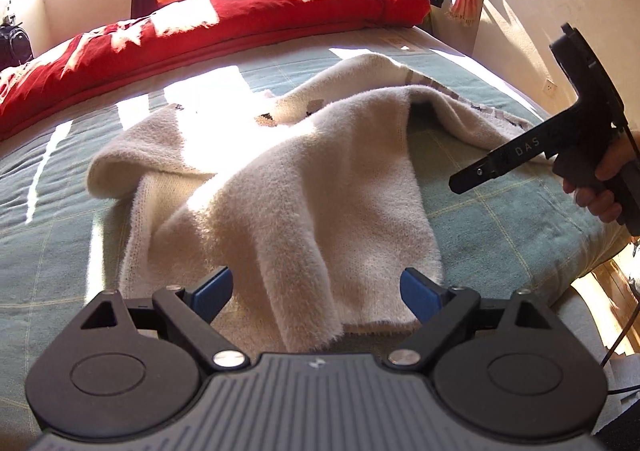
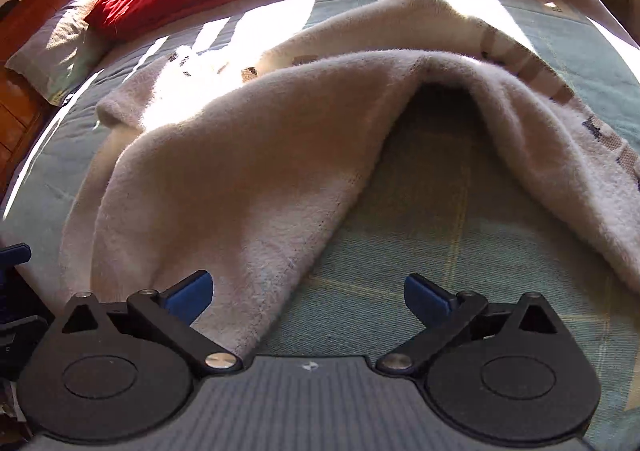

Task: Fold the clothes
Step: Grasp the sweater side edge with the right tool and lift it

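Both hand-held grippers (image 1: 316, 293) (image 2: 308, 295) wide over sweater (image 1: 288, 187)

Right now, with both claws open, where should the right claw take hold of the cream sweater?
Grip the sweater at its near hem corner, the flap edge lying beside the right claw. Come in low from the near side of the bed. That edge lies free on the cover, while the middle humps up in a loose fold.

Crumpled cream sweater (image 1: 280, 187) on green bedspread (image 1: 500, 227), left gripper (image 1: 318, 291) fingers apart, right gripper (image 1: 464, 183) beside it.
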Demonstrator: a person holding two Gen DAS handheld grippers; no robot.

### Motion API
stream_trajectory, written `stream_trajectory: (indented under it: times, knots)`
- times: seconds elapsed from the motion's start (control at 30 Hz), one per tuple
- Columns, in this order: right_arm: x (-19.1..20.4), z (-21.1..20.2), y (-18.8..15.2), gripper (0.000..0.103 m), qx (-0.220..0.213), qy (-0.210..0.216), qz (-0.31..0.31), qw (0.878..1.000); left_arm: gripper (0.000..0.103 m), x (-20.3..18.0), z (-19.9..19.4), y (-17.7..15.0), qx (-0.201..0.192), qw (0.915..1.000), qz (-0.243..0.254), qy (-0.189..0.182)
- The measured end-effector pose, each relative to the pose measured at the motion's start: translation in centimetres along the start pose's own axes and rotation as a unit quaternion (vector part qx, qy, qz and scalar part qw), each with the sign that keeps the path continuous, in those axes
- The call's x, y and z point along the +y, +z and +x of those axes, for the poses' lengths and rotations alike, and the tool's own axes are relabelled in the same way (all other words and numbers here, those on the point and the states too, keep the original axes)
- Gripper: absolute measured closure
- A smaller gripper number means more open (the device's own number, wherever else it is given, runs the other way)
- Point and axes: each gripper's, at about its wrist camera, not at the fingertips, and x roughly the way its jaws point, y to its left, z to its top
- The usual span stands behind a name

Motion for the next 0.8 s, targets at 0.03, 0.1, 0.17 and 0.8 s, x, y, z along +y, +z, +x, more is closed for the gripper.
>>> stream_trajectory:
  times: [0.03, 0.1, 0.17, 0.8]
  knots:
    - [0.2, 0.8, -0.3, 0.0, 0.006, 0.024, 0.024, 0.999, 0.012, 0.3, -0.1, -0.3, 0.0, 1.0, -0.005, 0.001]
    - [0.3, 2.6, -1.0, 0.0, 0.025, 0.058, 0.077, 0.995, 0.012, 0.9, -0.4, -0.7, 0.0, 0.9999, -0.015, 0.003]
    - [0.2, 4.3, -1.7, 0.001, 0.038, 0.063, 0.115, 0.991, 0.012, 1.4, -0.5, -1.0, 0.0, 0.9998, -0.019, 0.005]
    - [-1.2, 7.4, -5.3, 0.026, 0.004, 0.2, 0.164, 0.966, 0.012, 3.2, -0.6, -2.2, 0.001, 0.9994, -0.034, 0.011]
